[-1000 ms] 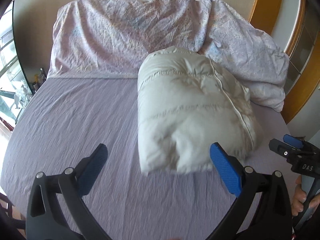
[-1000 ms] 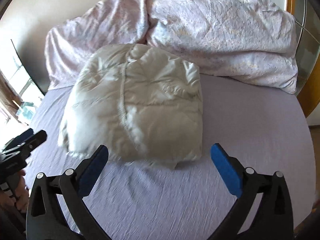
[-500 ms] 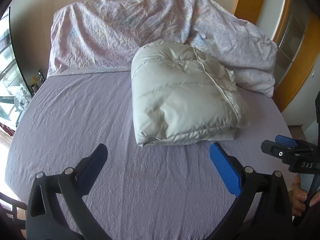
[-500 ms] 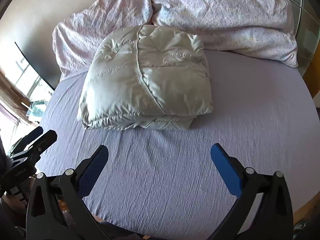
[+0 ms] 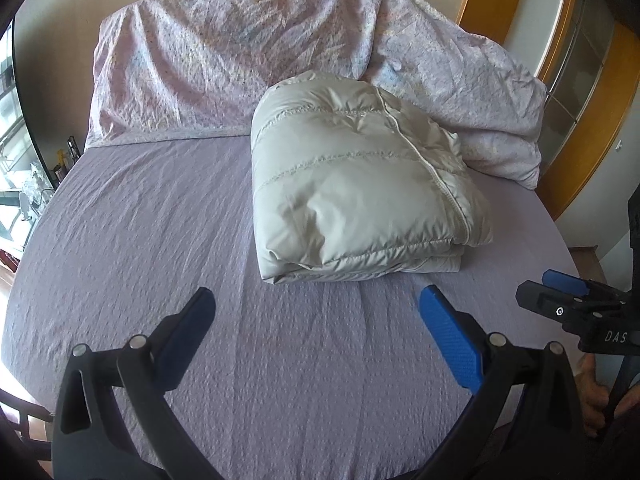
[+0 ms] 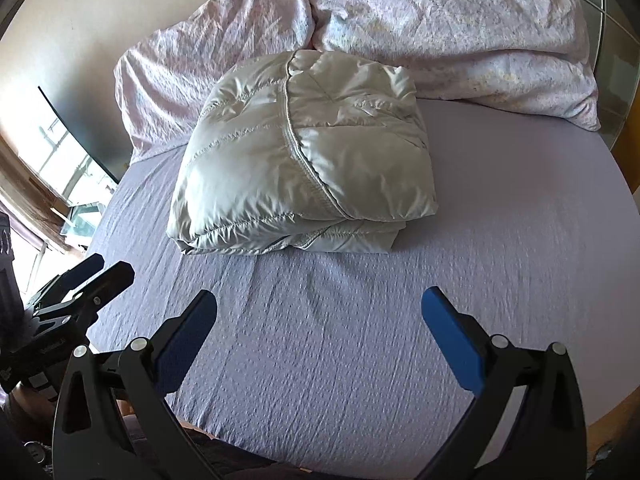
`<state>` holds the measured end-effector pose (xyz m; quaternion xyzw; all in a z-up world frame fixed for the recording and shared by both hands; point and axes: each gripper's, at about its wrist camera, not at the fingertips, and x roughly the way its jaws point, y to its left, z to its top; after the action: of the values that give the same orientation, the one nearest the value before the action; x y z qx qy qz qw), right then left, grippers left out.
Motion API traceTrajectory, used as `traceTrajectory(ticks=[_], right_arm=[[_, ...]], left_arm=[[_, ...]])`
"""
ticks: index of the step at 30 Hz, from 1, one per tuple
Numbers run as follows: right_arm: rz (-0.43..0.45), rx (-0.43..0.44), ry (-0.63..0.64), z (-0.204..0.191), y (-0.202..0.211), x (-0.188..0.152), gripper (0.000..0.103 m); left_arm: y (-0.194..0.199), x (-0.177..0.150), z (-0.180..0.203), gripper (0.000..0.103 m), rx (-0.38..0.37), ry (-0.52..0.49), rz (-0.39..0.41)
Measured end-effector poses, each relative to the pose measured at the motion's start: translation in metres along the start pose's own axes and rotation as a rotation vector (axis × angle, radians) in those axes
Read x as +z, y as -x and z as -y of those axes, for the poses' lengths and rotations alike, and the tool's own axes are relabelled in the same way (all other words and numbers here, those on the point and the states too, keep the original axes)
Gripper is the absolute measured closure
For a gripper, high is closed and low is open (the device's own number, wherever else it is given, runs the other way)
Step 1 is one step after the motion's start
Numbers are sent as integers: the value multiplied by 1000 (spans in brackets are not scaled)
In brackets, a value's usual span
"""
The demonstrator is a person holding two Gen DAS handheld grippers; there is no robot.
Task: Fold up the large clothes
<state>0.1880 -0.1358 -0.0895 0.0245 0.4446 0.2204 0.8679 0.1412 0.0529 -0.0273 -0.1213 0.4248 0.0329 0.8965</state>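
A pale grey puffer jacket (image 5: 360, 184) lies folded into a thick bundle on the lilac bed sheet (image 5: 140, 232). It also shows in the right wrist view (image 6: 304, 176). My left gripper (image 5: 316, 312) is open and empty, held back from the jacket's near edge above the sheet. My right gripper (image 6: 318, 312) is open and empty, also short of the jacket. The right gripper shows at the right edge of the left wrist view (image 5: 560, 296). The left gripper shows at the left edge of the right wrist view (image 6: 86, 276).
A crumpled pink floral duvet (image 5: 240, 68) is heaped along the head of the bed behind the jacket. It also shows in the right wrist view (image 6: 440, 28). An orange wooden frame (image 5: 588, 120) stands to the right. Windows (image 6: 60, 168) are on the left.
Both grippers have pulled back from the jacket toward the foot of the bed. The jacket, blurred and moving one second ago, now lies still and settled flat.
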Motion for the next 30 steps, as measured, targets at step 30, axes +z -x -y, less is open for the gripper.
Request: traceTrajectory(ticks=[30], right_arm=[[25, 32, -23, 1, 2, -2, 1]], left_arm=[[-1, -1, 4, 2, -54, 10, 7]])
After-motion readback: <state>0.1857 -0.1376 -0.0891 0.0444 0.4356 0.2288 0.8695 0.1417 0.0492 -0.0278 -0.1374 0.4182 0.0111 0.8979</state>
